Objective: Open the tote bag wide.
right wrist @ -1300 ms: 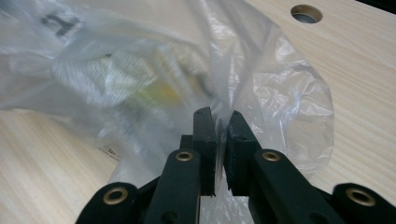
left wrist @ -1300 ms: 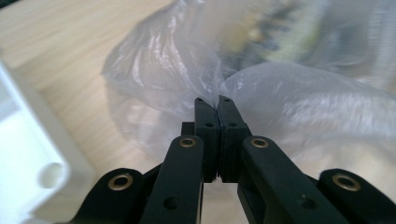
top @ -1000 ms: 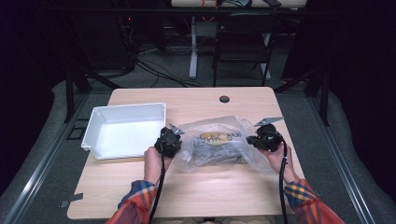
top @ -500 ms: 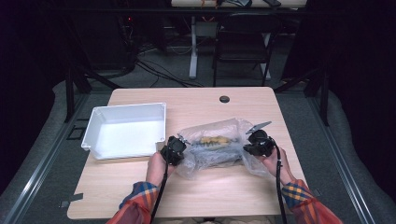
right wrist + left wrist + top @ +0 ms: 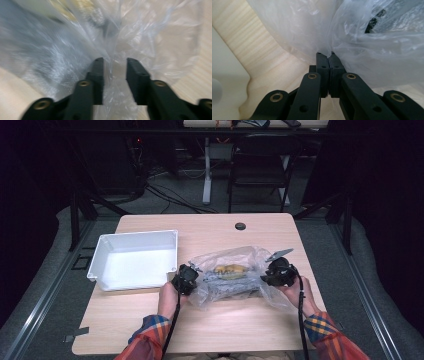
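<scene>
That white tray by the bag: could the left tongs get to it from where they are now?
Probably yes, but not right away. The white tray sits just beside the left tongs with only bare table between. Those tongs are clamped shut on the plastic bag, so they would likely have to let go first.

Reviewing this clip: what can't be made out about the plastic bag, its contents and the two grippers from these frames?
- Bag contents: a yellowish item and dark ones, too small in the high view; crinkled film veils them in both gripper views.
- Right gripper: jaws have just been opening, film between them; motion blur hides any contact.
- Left gripper, shut on the bag: how much film is pinched is hidden.
</scene>
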`<state>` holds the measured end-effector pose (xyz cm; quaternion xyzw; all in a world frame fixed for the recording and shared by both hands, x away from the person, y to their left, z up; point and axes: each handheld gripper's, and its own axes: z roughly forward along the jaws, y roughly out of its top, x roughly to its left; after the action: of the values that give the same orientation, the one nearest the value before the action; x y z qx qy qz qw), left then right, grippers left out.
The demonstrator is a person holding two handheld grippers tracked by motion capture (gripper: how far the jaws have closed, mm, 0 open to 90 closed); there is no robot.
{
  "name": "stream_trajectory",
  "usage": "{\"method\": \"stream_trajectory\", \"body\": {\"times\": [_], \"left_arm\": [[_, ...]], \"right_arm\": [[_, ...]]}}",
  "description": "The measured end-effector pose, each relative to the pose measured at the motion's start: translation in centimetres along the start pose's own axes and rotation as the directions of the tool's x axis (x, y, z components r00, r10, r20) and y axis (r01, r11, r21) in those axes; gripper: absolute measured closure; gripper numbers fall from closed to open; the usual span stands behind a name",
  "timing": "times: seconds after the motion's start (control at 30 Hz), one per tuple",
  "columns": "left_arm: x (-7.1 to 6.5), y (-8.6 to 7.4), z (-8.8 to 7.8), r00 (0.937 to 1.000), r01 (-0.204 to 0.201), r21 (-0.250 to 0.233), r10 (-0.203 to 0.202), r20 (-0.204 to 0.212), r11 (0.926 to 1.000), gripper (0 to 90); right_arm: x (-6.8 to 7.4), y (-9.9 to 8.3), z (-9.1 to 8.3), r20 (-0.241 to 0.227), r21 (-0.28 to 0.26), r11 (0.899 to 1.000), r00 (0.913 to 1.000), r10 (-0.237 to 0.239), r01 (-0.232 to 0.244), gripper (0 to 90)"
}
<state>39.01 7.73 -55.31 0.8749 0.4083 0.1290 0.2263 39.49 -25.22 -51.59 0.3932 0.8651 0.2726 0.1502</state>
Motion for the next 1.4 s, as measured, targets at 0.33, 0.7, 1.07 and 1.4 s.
{"method": "stream_trajectory", "body": {"times": [0.33,0.7,1.07,1.4], "left_arm": [[0.4,0.1,-1.0,0.9978,0.038,-0.037,-0.036,0.055,0.9986,88.6],[1.0,0.2,-1.5,0.9952,0.067,-0.065,-0.062,0.076,0.9956,88.5],[1.0,0.2,-1.5,0.9941,0.070,-0.068,-0.064,0.088,0.9953,87.7],[1.2,0.2,-1.7,0.9926,0.079,-0.082,-0.070,0.099,0.9935,87.4]], "right_arm": [[3.7,0.1,-5.1,-0.156,-0.147,0.975,0.9698,-0.188,0.165,49.2],[4.9,-0.8,-2.0,-0.053,-0.031,0.976,0.9747,-0.217,0.216,86.5],[4.8,-1.0,-1.4,-0.032,-0.024,0.983,0.9824,-0.184,0.183,49.8],[4.9,-1.3,-1.5,-0.051,-0.044,0.985,0.9841,-0.170,0.168,90.0]]}}
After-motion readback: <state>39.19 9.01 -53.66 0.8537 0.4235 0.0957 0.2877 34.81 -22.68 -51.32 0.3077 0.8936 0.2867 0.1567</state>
